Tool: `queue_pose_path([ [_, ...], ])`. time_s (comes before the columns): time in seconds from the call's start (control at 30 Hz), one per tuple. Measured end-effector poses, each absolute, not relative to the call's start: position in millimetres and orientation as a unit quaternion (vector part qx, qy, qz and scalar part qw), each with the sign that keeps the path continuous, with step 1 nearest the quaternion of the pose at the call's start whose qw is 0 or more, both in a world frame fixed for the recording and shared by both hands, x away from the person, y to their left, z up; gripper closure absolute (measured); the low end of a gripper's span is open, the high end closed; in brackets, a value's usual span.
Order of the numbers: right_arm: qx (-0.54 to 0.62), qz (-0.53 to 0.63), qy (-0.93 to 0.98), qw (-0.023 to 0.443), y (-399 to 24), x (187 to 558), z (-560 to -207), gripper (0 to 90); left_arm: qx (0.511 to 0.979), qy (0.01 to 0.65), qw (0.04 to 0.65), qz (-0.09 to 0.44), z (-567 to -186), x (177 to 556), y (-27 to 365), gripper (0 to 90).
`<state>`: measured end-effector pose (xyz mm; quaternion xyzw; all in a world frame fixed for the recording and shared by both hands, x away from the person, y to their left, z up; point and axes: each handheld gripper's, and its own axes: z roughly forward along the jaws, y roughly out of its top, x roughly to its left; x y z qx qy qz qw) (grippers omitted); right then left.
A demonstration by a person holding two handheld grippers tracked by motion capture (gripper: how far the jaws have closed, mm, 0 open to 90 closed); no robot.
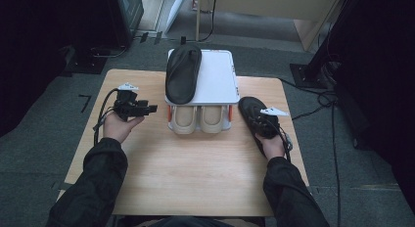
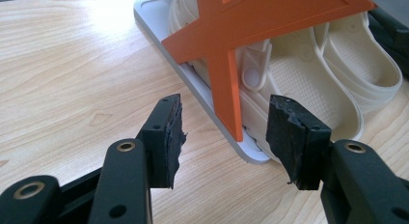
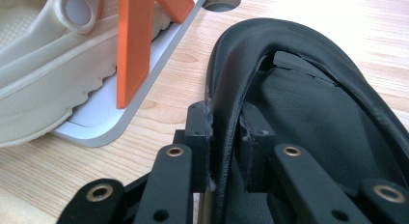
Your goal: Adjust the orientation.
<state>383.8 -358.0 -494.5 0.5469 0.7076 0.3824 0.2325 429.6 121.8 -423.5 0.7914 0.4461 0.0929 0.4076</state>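
Seen from the high view: one white rack at the tabletop's far edge, one black shoe on top, two cream clogs beneath. Revealed in the right gripper view: right hand-held gripper clamped on a second black shoe's rim, right of the rack. Left hand-held gripper agape, empty, left of the rack, facing an orange brace.
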Motion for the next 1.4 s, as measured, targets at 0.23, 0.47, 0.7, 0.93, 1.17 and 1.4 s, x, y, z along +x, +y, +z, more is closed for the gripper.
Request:
queue_pose_path([
  [0.23, 0.543, 0.408, 0.697, 0.229, -366, 373, -476, 71.4, 0.793, 0.445, 0.406, 0.09, -423, 429, 122, 47.1],
  [0.47, 0.54, 0.41, 0.7, 0.225, -374, 354, -467, 77.0, 0.79, 0.446, 0.412, 0.09, -424, 431, 121, 47.1],
  [0.7, 0.554, 0.389, 0.701, 0.224, -381, 350, -474, 78.4, 0.79, 0.448, 0.41, 0.086, -426, 437, 122, 47.0],
  [0.93, 0.562, 0.362, 0.713, 0.211, -383, 350, -485, 78.5, 0.789, 0.452, 0.409, 0.078, -429, 440, 124, 46.8],
  [1.17, 0.56, 0.353, 0.721, 0.204, -375, 352, -488, 79.3, 0.79, 0.451, 0.408, 0.077, -428, 440, 124, 46.4],
  [1.4, 0.558, 0.364, 0.722, 0.188, -370, 353, -490, 79.2, 0.793, 0.448, 0.404, 0.077, -429, 440, 123, 46.4],
])
